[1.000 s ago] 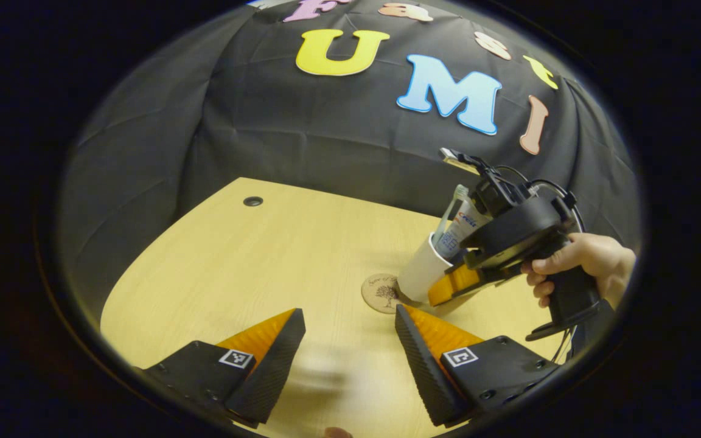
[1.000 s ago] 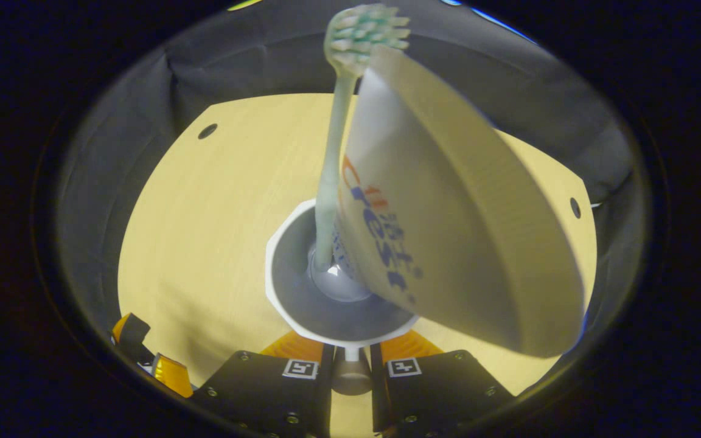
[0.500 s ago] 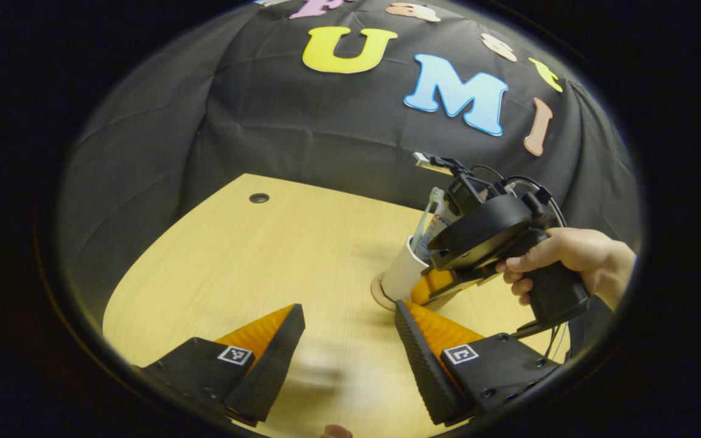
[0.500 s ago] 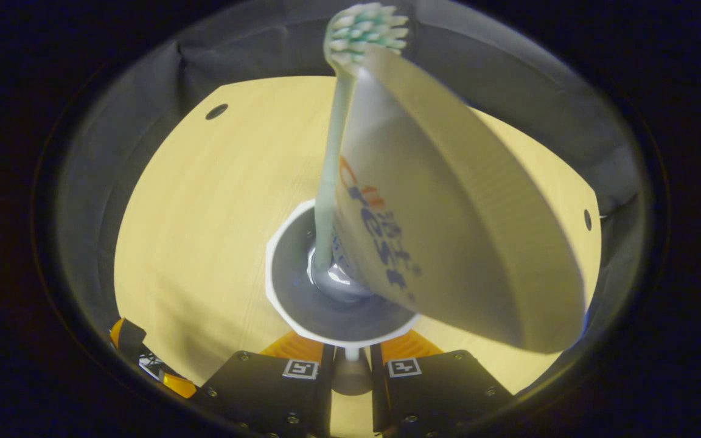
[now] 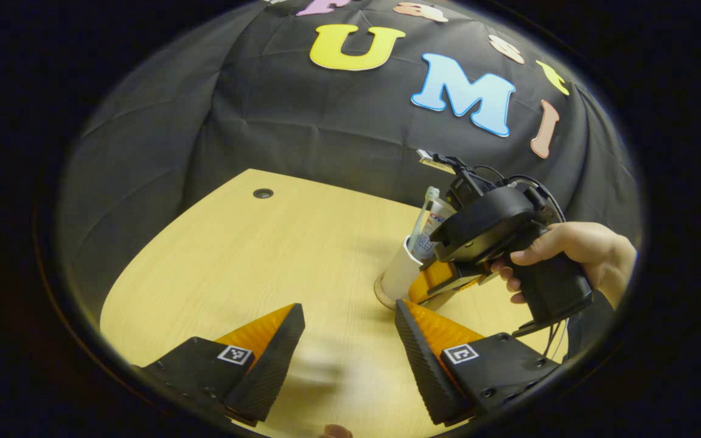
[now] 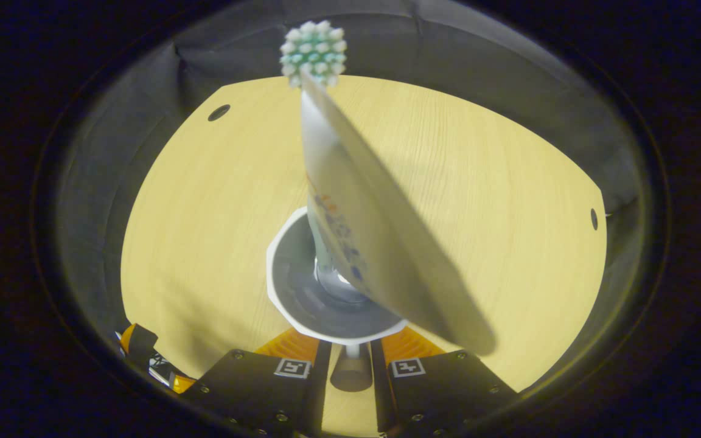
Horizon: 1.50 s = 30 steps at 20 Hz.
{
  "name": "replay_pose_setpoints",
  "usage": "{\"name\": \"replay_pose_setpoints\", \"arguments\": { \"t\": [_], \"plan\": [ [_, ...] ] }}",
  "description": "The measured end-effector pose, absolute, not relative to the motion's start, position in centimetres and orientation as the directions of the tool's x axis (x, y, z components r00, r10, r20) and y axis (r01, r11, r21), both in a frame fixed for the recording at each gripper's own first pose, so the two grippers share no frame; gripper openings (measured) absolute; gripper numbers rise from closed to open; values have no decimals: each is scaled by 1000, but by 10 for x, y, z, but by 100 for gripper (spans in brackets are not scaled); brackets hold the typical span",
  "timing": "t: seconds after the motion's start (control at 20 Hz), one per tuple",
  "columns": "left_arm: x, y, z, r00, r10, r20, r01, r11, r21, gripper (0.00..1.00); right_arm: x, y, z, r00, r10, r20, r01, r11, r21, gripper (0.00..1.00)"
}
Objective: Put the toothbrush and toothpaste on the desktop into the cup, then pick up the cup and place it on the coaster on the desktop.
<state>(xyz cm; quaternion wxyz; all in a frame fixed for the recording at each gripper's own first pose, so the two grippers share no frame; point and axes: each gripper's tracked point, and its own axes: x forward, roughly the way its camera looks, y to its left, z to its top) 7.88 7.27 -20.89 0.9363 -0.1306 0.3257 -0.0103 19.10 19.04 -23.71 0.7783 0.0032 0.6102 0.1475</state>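
Since a second ago: white cup [image 5: 400, 275] carried leftward and lowered, now upright over the wooden coaster [image 5: 382, 297], seemingly seated. Right gripper [image 6: 350, 340] clenched on the cup's near wall, at the rim. Toothbrush [image 6: 313, 53] and toothpaste tube [image 6: 375, 243] standing inside, long axes upward, leaning. Left gripper [image 5: 349, 340] spread wide, holding nothing, near. Next, probably: release, then straight retreat, avoiding a tip.
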Motion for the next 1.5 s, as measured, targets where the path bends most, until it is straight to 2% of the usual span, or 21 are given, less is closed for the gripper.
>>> {"name": "replay_pose_setpoints", "arguments": {
  "t": [0.1, 0.15, 0.2, 0.25, 0.35, 0.4, 0.45, 0.55, 0.8, 0.9, 0.95, 1.1, 1.45, 1.5],
  "plan": [
    [79, 70, -207, 787, -102, -608, -63, 968, -244, 98, 191, 191, -229, 230, 251, -940, -228, 953, 198, 39],
    [80, 68, -206, 788, -101, -607, -60, 969, -240, 98, 191, 190, -223, 243, 262, -934, -229, 951, 207, 45],
    [81, 66, -205, 790, -101, -605, -56, 970, -235, 98, 191, 189, -216, 256, 272, -928, -229, 949, 215, 42],
    [81, 63, -203, 792, -99, -603, -53, 972, -229, 98, 191, 188, -210, 274, 284, -919, -230, 947, 225, 46],
    [80, 58, -198, 795, -103, -598, -41, 974, -221, 100, 194, 183, -192, 319, 306, -897, -225, 944, 242, 47],
    [82, 53, -196, 797, -105, -595, -34, 975, -218, 98, 193, 180, -180, 347, 318, -883, -220, 942, 253, 47],
    [86, 47, -192, 801, -112, -588, -21, 976, -215, 95, 192, 170, -165, 393, 322, -861, -205, 944, 259, 46],
    [91, 36, -185, 809, -120, -575, -3, 978, -209, 98, 192, 153, -146, 467, 317, -826, -179, 948, 262, 46],
    [99, 13, -165, 834, -150, -531, 46, 978, -203, 100, 178, 91, -112, 624, 237, -745, -100, 969, 225, 47],
    [101, 2, -155, 844, -163, -511, 68, 978, -200, 98, 167, 69, -102, 680, 194, -707, -69, 977, 203, 47],
    [103, -3, -148, 850, -171, -499, 80, 977, -198, 100, 163, 58, -94, 712, 179, -679, -57, 978, 198, 47],
    [109, -23, -131, 865, -195, -462, 122, 975, -184, 98, 156, 31, -72, 817, 117, -564, -25, 986, 167, 47],
    [110, -66, -83, 906, -239, -349, 193, 968, -163, 95, 115, -10, -44, 944, -7, -331, 44, 994, 103, 45],
    [110, -71, -76, 912, -241, -331, 198, 967, -160, 98, 109, -14, -41, 952, -15, -305, 47, 994, 98, 48]
  ]
}}
